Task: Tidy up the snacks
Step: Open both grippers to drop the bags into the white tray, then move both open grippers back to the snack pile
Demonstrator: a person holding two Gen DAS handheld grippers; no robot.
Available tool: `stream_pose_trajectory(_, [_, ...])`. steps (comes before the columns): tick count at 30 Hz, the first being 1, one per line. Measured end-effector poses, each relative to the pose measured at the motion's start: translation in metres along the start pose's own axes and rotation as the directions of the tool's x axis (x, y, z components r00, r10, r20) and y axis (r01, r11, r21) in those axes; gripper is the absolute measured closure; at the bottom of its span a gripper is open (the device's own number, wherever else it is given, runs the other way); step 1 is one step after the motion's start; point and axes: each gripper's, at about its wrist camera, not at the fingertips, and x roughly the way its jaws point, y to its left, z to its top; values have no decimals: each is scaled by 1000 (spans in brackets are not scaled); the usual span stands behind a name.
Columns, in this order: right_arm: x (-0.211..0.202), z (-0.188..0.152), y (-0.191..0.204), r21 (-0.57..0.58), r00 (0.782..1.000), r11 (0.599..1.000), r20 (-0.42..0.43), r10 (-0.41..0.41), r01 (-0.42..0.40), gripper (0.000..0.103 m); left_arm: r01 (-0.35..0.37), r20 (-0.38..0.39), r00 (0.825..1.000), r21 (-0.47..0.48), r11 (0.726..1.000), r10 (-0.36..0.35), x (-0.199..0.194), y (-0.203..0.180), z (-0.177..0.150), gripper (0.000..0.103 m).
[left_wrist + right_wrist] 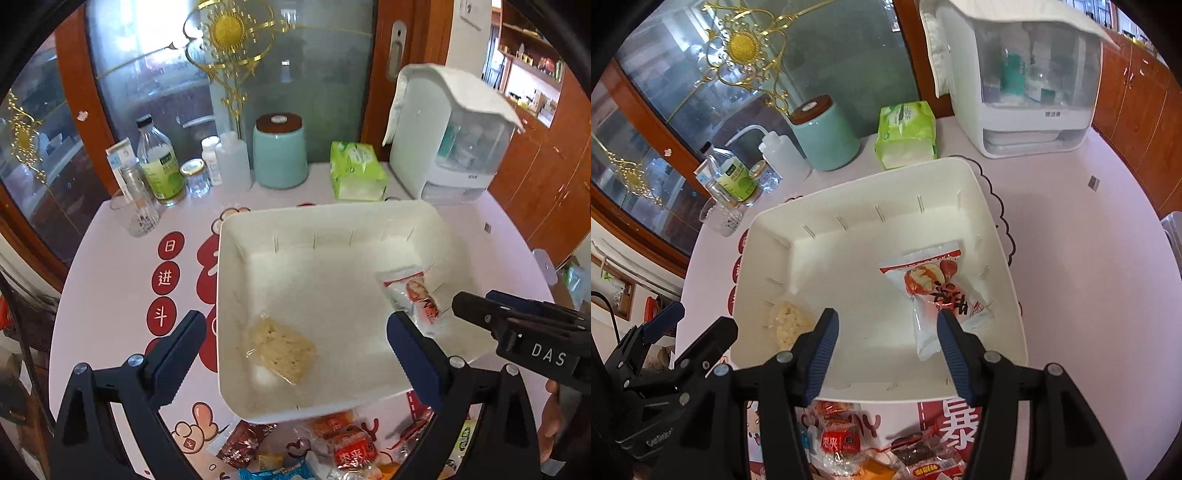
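A white rectangular bin (295, 221) (849, 184) stands on the pink table. A pale rice-crisp snack in clear wrap (280, 349) (788, 325) lies at its near left. A red-and-white snack packet (413, 295) (934, 291) lies at its right. My left gripper (295, 336) is open over the bin's near side, empty. My right gripper (886, 332) is open above the bin, its right finger just over the packet's near end. The right gripper also shows in the left wrist view (517, 321). A pile of loose wrapped snacks (332, 443) (871, 443) lies in front of the bin.
At the table's back stand a mint canister (279, 151), a green tissue pack (356, 171), a white cabinet-like appliance (450, 136), bottles and jars (159, 162) and a glass cup (142, 214). A glass door is behind; wooden cupboards are to the right.
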Motion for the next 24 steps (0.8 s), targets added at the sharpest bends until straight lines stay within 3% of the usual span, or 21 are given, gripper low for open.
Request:
stream_pose_trajectory(13, [-61,-25,9,-93,994,995,106,35,-25,47,26,44,999,-28,999,-25,-59,-10,-23,5])
stream_pose_trajectory(24, [-103,-70,-11,-101,990,992,113,82,-71,47,-54,105,993,9,998,53,-122,-31,-71,5])
